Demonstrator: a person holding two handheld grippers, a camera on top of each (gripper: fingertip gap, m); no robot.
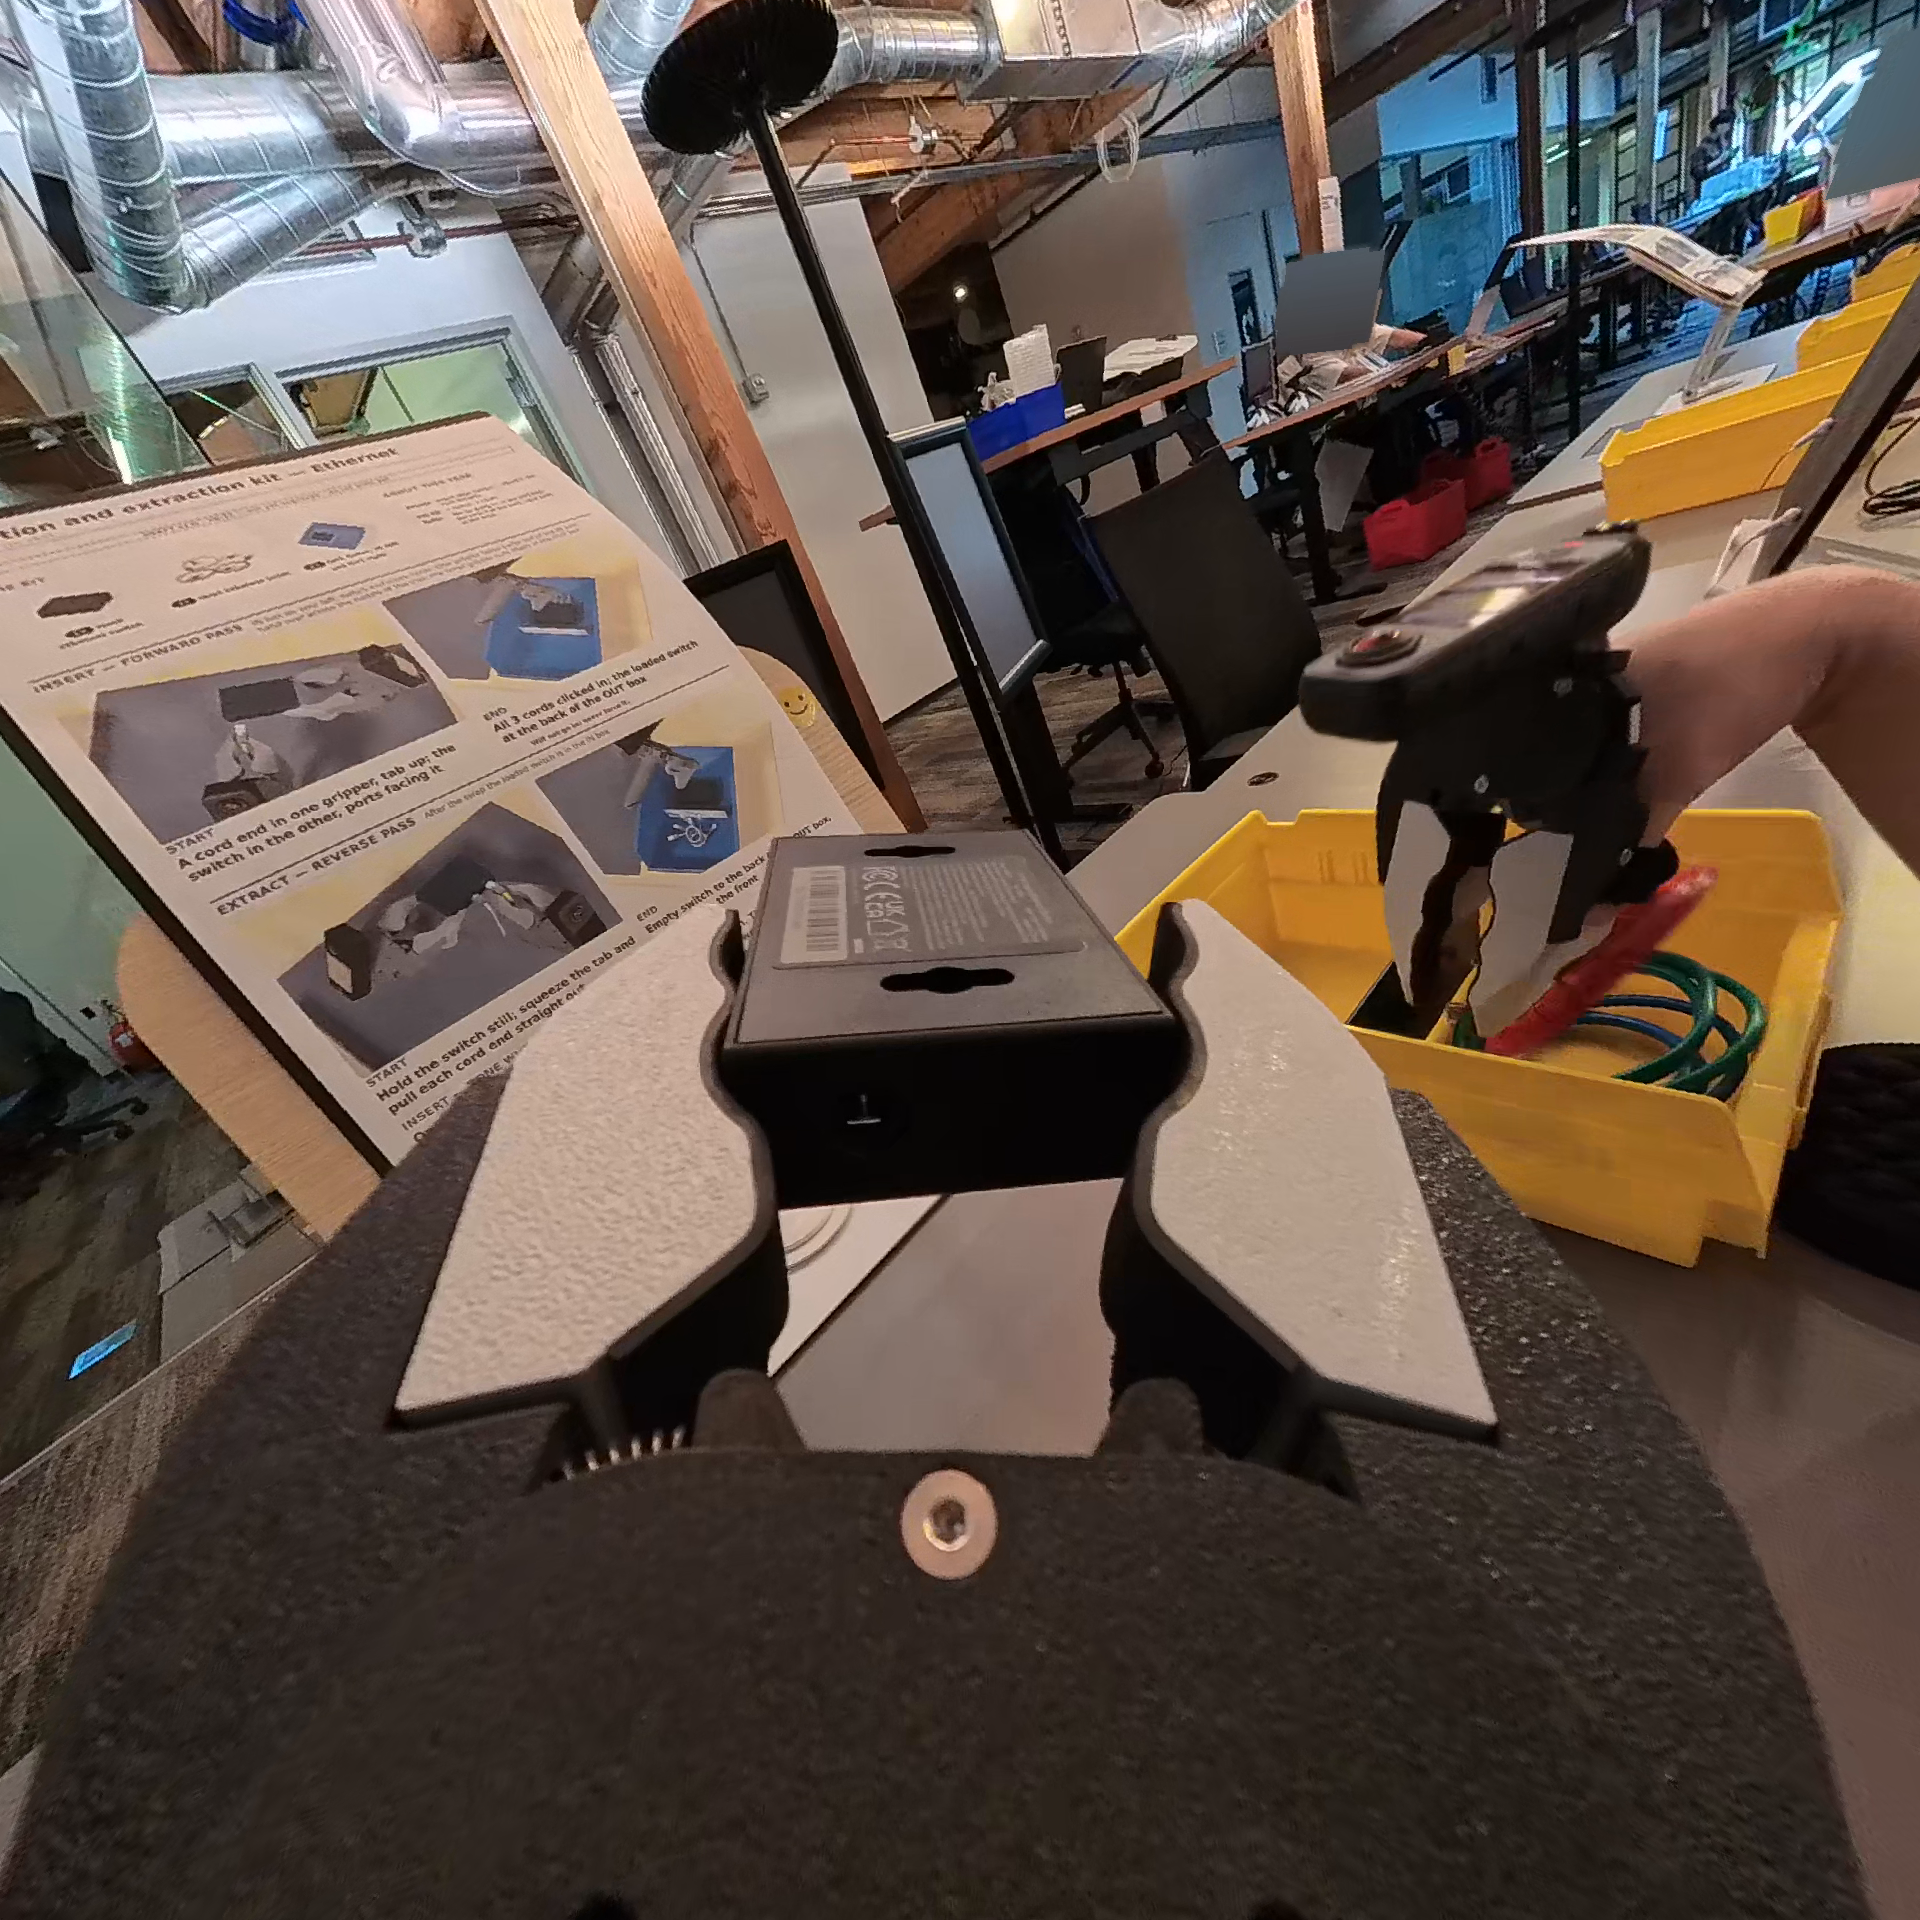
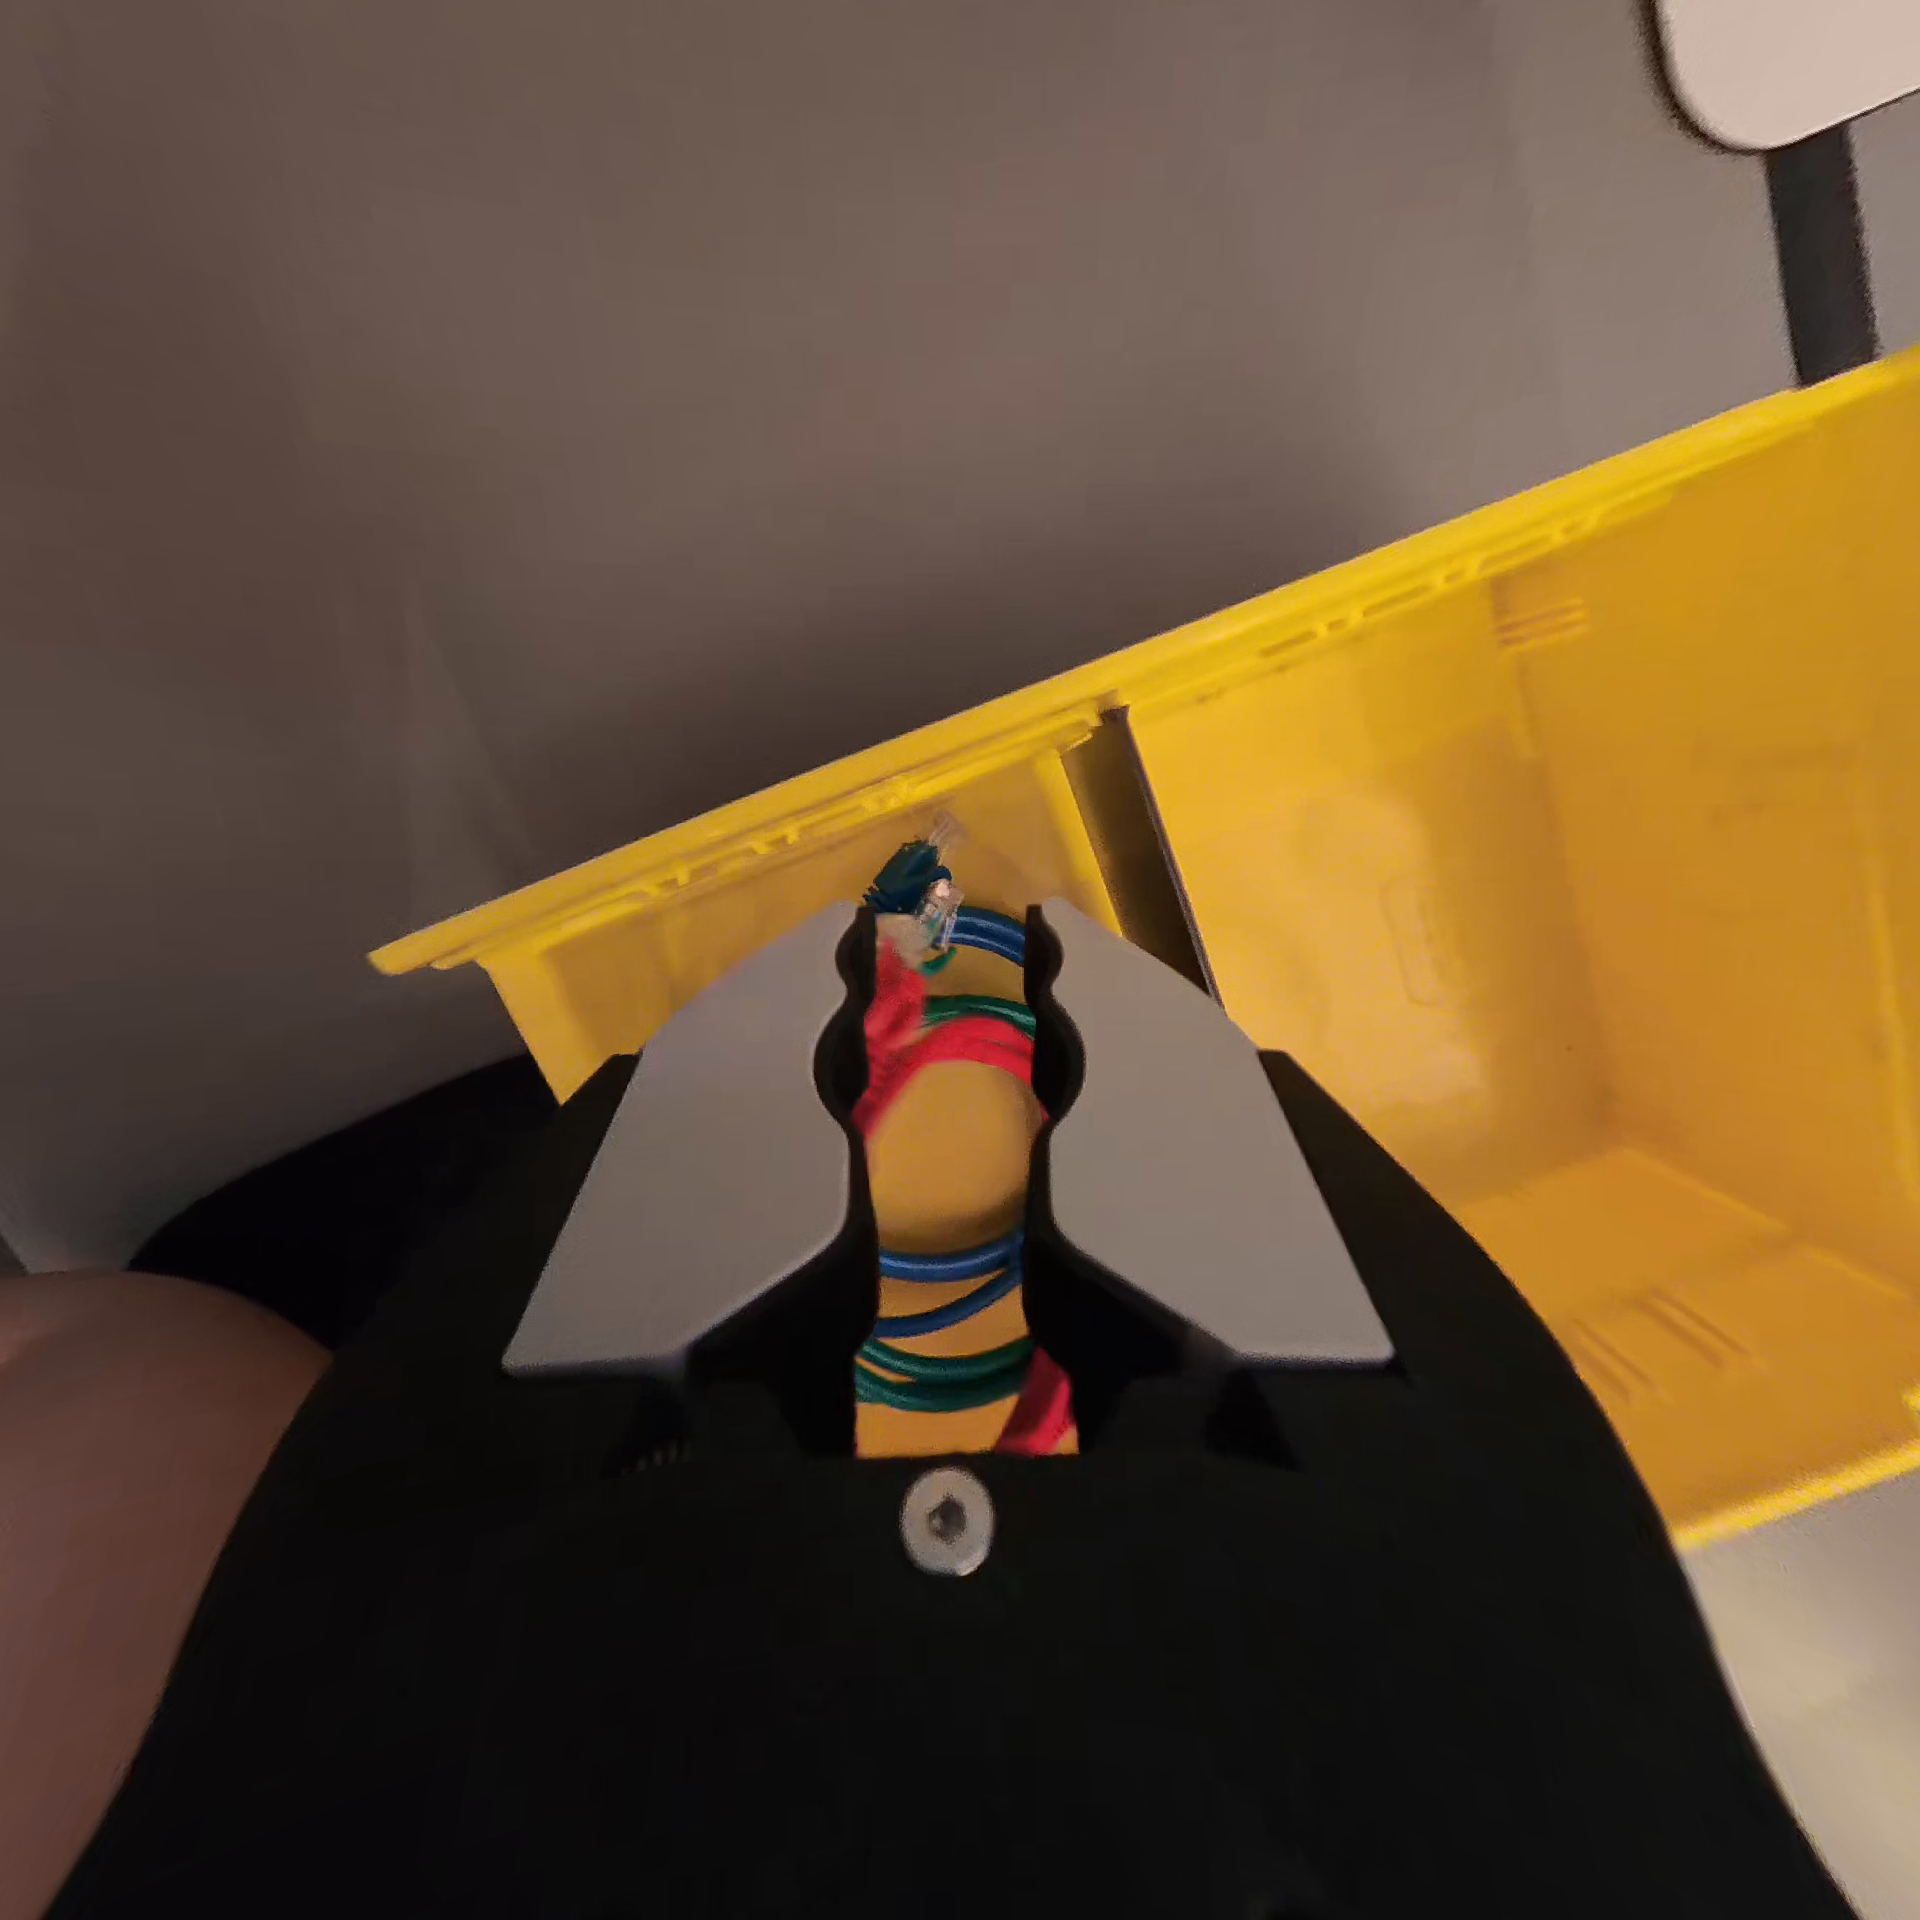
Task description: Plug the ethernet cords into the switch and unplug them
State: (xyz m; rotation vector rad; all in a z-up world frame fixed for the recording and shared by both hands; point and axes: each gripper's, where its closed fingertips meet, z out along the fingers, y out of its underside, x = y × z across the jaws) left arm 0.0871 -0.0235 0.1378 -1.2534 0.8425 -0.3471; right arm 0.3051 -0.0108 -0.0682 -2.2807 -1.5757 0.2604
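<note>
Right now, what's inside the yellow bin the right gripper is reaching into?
In the yellow bin, the divided-off end holds coiled red, green and blue cords. The larger compartment looks empty. The right gripper fingers cover part of the coils.

A black switch [image 1: 951,997] sits label-up, held off the worktop; red, green and blue cords [image 2: 951,1320] (loosely coiled) lie in a yellow bin [image 2: 1558,935].

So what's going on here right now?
The left gripper is clamped on the black switch, holding it up off the table. The right gripper is down in the yellow bin, jaws apart around the red cord on the coiled cords. No cord is seen plugged in.
</note>
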